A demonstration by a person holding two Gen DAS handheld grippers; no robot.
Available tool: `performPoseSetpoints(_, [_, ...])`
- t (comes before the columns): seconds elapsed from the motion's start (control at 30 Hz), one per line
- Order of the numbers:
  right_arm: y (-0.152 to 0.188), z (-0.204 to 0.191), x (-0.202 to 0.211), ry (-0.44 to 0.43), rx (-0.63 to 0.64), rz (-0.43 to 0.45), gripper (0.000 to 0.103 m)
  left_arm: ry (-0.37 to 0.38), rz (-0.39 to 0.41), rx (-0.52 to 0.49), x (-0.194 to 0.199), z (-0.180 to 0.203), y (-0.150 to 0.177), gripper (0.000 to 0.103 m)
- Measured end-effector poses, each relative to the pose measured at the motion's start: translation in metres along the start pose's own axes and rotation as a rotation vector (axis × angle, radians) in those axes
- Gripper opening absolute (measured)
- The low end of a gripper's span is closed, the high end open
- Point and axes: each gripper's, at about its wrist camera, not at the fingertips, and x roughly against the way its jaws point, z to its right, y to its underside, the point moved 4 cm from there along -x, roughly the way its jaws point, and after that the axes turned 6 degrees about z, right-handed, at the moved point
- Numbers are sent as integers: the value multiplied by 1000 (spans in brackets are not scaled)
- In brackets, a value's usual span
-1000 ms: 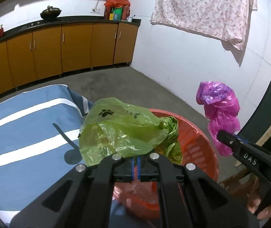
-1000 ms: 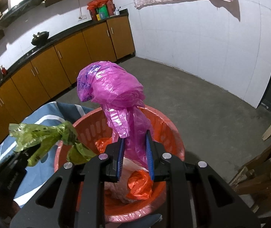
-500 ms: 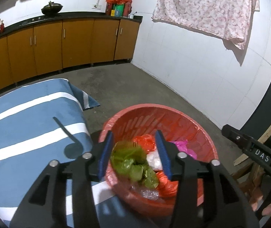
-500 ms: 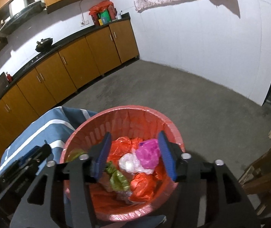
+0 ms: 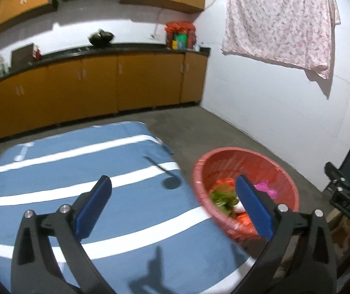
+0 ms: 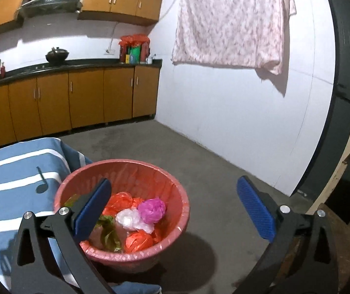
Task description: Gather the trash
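The left gripper (image 5: 172,203) hangs above the blue striped cloth (image 5: 52,171), jaws wide apart and holding nothing. Just right of the cloth stands the red basket (image 6: 126,169) with the crumpled bags (image 6: 135,218) inside. The right gripper (image 6: 173,203) is also spread wide and without load.

I could make out only the white letters "DAS", upside down, on the black body of my right gripper (image 5: 346,204); nothing else was legible.
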Motion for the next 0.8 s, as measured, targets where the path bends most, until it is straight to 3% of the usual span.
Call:
performPoseSetpoints(0.17, [6, -12, 34, -77, 0, -15, 101, -112, 76, -16, 57, -22, 7, 99])
performPoseSetpoints(0.4, [19, -27, 75, -169, -27, -20, 101, -207, 127, -51, 115, -33, 24, 99])
performPoseSetpoints(0.8, [31, -51, 120, -232, 1, 11, 101, -252, 115, -15, 164, -47, 49, 99])
